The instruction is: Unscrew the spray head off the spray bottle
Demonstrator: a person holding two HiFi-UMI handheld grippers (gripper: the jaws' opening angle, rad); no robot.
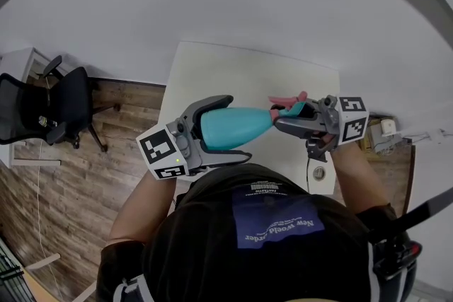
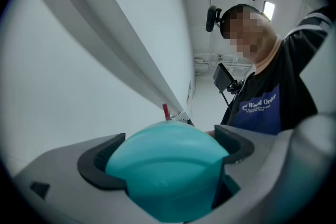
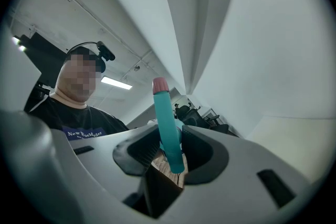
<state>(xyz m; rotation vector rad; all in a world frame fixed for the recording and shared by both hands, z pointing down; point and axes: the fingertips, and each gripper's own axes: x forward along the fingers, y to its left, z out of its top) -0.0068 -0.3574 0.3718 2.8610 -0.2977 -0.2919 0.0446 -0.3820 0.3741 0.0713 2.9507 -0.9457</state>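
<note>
A teal spray bottle (image 1: 233, 127) lies level in the air above the white table (image 1: 233, 74), its neck pointing right. My left gripper (image 1: 239, 128) stands open round the bottle's fat end (image 2: 168, 165), with the pads close beside it on both sides. The teal and pink spray head (image 1: 290, 104) sits at the neck, and my right gripper (image 1: 283, 117) is shut on it. In the right gripper view a slim teal part of the spray head (image 3: 165, 118), tipped pink, stands up between the pads of the right gripper (image 3: 170, 147). The joint between head and neck is hidden.
A black office chair (image 1: 64, 106) stands on the wooden floor (image 1: 106, 152) to the left of the table. Small white items (image 1: 386, 131) sit at the table's right side. The person's torso fills the bottom of the head view.
</note>
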